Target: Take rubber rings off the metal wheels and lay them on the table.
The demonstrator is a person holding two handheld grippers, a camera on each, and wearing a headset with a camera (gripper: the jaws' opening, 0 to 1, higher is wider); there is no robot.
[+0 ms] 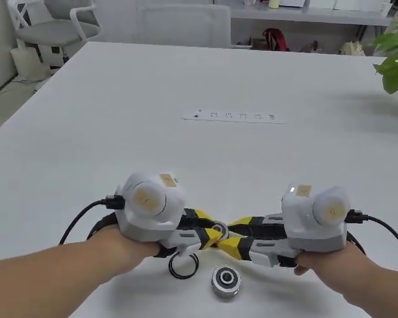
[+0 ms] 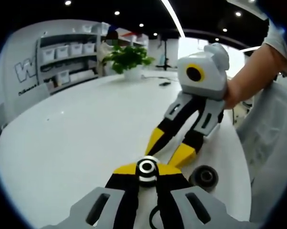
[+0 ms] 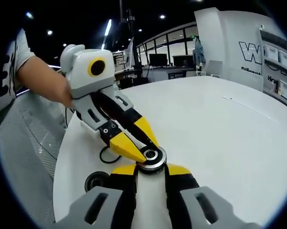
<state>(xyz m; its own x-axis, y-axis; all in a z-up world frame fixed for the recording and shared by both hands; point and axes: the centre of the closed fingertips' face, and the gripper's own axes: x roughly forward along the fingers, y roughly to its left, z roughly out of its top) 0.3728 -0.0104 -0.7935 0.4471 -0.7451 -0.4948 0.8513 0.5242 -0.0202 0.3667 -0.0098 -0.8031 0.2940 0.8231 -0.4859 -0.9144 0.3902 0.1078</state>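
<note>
Rubber ring [image 1: 171, 266], black and thin, is lying flat on the white surface [image 1: 106, 132] at the near edge, just near of the left gripper's body. The left gripper [image 1: 210, 233], held in the person's left hand [image 1: 122, 255], is reaching rightward. Its yellow-tipped claw is clamping a small metal wheel [image 1: 218, 231] at the middle, just above the surface. A second wheel [image 1: 225, 280], with a dark outer band, is sitting on the surface just near of the held one and right of the loose ring. The right gripper [image 1: 230, 237], held in the person's right hand [image 1: 331, 268], is reaching leftward to meet the same held wheel. Its claw is standing apart with a tip at each side of the wheel, and I cannot tell whether it is pressing. Farther away, a white power strip [image 1: 233, 116] is lying mid-surface, and a green plant [image 1: 394, 56] is standing at the far right.
</note>
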